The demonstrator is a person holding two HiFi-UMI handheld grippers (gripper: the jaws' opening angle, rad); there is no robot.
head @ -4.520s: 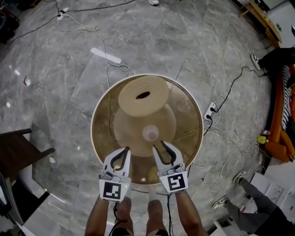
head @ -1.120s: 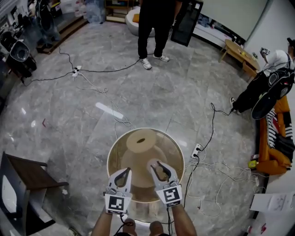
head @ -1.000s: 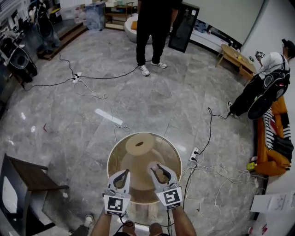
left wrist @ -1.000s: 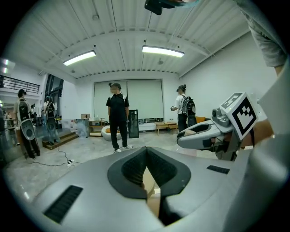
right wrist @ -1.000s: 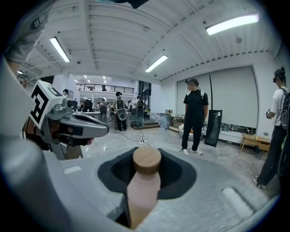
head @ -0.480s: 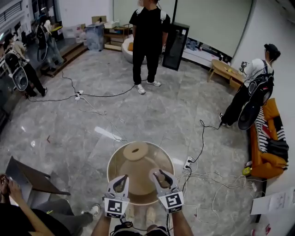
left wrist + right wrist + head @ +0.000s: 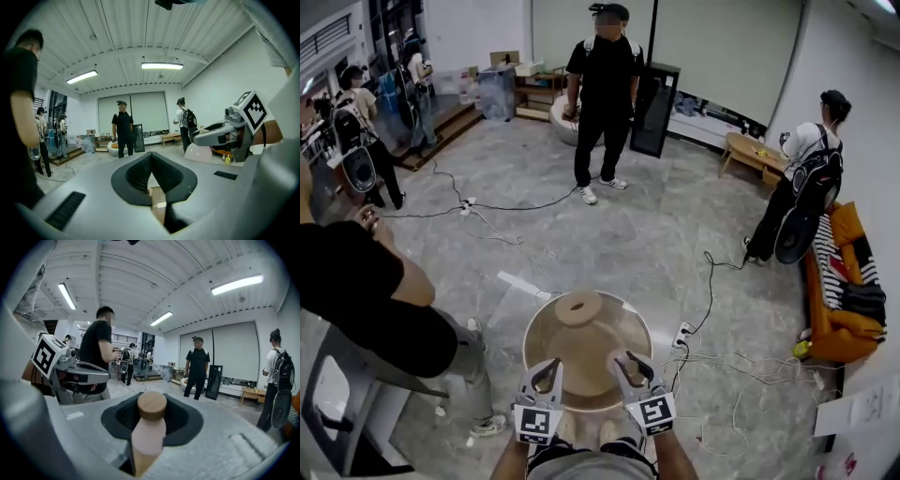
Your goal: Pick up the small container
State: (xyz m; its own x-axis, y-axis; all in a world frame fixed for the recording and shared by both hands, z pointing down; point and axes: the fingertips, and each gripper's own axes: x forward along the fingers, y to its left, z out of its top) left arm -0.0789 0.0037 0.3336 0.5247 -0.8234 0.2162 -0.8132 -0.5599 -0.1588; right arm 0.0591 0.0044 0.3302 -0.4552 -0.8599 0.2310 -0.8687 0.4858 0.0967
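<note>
The small container (image 7: 148, 434), pale pink with a round wooden lid, stands upright between the jaws of my right gripper (image 7: 152, 414), which is shut on it. In the head view that gripper (image 7: 629, 367) is held above the near edge of the round glass table (image 7: 536, 323), and the container (image 7: 630, 369) shows only as a small brown spot between the jaws. My left gripper (image 7: 151, 157) is shut with nothing in it. It hangs beside the right one, at the left (image 7: 546, 376).
A beige pedestal (image 7: 579, 308) shows under the glass top. One person in black (image 7: 602, 103) stands far ahead, another (image 7: 366, 300) close on the left, and a third with a backpack (image 7: 811, 178) at the right. Cables and a power strip (image 7: 682, 335) lie on the floor; an orange sofa (image 7: 839, 281) is far right.
The view has risen and tilted up, so the table looks smaller and more of the room shows. A person in black has come in at the left. Both grippers keep their places.
</note>
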